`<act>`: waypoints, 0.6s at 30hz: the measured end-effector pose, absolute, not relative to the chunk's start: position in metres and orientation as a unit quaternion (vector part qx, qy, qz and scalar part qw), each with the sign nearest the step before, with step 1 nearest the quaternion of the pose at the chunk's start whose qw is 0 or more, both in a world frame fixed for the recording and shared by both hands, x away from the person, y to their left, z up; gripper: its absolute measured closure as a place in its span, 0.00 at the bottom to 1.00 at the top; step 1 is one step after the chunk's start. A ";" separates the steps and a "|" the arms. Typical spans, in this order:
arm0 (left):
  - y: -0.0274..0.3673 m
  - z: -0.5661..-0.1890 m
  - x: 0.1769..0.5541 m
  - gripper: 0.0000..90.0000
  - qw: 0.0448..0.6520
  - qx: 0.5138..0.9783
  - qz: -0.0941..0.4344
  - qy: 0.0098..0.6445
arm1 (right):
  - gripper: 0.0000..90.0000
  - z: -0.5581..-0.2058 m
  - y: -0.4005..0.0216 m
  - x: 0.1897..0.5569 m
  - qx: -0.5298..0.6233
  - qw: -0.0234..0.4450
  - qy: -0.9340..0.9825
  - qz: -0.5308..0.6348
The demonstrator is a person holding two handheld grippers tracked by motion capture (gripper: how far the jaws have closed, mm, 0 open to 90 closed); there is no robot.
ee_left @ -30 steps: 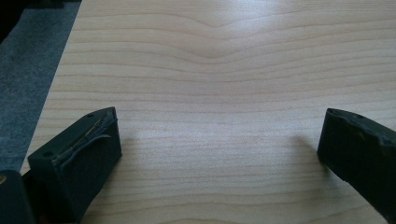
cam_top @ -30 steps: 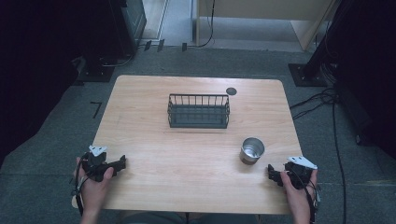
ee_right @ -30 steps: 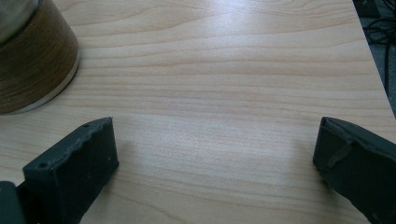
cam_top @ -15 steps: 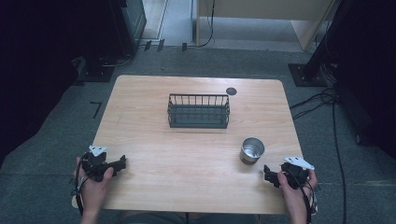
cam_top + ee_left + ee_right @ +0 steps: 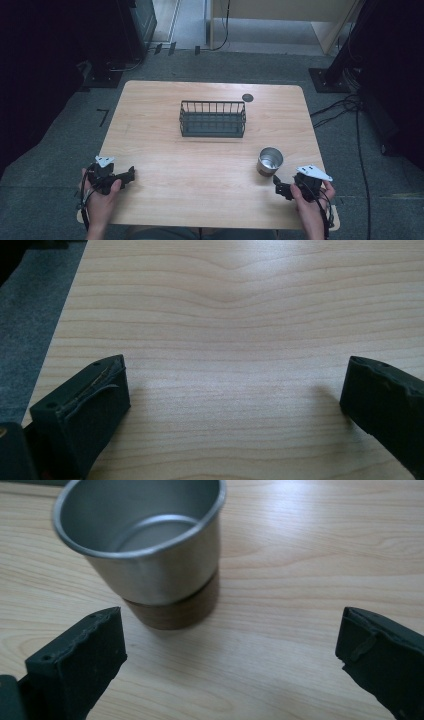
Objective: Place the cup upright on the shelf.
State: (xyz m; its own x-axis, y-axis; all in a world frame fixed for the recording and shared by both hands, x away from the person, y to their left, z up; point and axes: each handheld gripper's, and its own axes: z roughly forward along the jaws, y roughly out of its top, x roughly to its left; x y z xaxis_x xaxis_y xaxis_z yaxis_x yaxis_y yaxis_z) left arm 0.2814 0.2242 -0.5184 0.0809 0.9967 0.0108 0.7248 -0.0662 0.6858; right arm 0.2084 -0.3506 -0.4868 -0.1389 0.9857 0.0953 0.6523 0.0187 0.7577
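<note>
From high up, the wooden surface looks like a big light board with a person's two hands at its near edge. The right tongs sit near the front right corner, close to a shiny metal cup. The cup stands upright on the surface, just in front of the right tongs and a little to their left. It is not touching them.

The right gripper view shows the cup much bigger. Here you can see that it is empty, that it has a silver top part and a brown band around its bottom. You cannot see that band from high up. The right tongs are spread wide, with nothing between them. The cup stands past the left jaw, not in the gap.

The left tongs are near the front left corner, far from the cup. In the left gripper view, the left tongs are wide too, and they hold nothing. Between them there is just bare wood, with grey floor at one side.

The high view also shows a dark wire basket in the middle of the surface, well behind the cup. A small dark round thing lies behind the basket, near the far edge.
</note>
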 end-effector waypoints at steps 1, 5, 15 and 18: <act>0.224 -0.518 0.281 0.00 0.268 0.685 0.254 0.629 | 0.00 -0.486 -0.349 0.209 0.608 0.241 0.673 0.347; 0.224 -0.518 0.281 0.00 0.268 0.685 0.254 0.629 | 0.00 -0.483 -0.344 0.210 0.602 0.238 0.676 0.353; 0.224 -0.518 0.281 0.00 0.268 0.685 0.254 0.629 | 0.00 -0.474 -0.324 0.223 0.583 0.233 0.686 0.368; 0.224 -0.518 0.281 0.00 0.268 0.685 0.254 0.628 | 0.00 -0.472 -0.319 0.228 0.582 0.231 0.686 0.370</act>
